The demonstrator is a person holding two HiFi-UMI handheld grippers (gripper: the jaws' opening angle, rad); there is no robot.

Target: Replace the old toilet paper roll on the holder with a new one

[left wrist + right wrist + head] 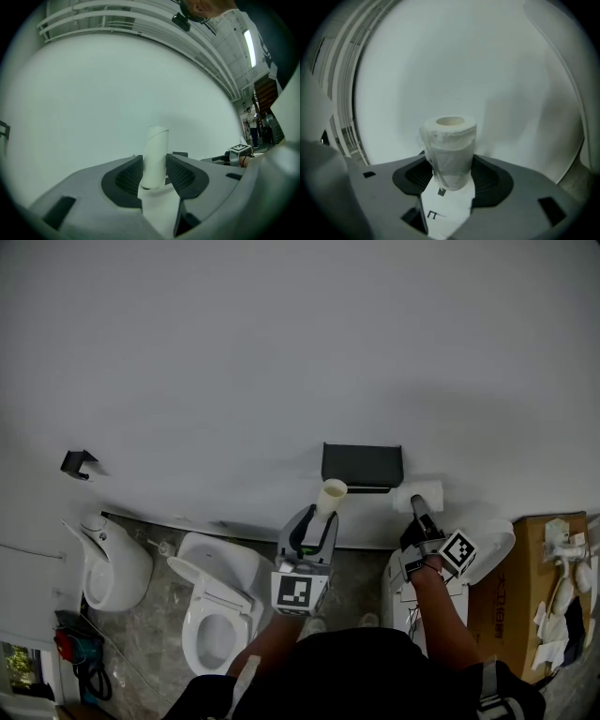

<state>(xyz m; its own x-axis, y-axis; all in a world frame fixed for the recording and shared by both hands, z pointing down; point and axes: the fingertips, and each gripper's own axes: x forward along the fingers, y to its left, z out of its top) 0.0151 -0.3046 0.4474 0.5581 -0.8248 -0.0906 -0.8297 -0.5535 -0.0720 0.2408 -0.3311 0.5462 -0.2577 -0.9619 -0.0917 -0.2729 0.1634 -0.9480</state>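
My left gripper point(323, 514) is shut on an empty cardboard tube point(331, 496), which stands upright between its dark pads point(129, 176) in the left gripper view, the tube point(154, 154) rising above the jaws. A full white toilet paper roll point(419, 495) sits in my right gripper point(419, 505), which is shut on it; in the right gripper view the roll point(450, 150) stands on end, core hole up, in my right gripper point(452, 180). The dark holder point(362, 466) is mounted on the white wall between and just above both grippers, with no roll on it.
Below the holder stands a toilet point(469, 563) with its lid up. A second toilet point(217, 601) and a urinal point(112, 563) stand to the left. A cardboard box point(530, 592) with loose items is at the right. A small black bracket point(78, 463) is on the wall at left.
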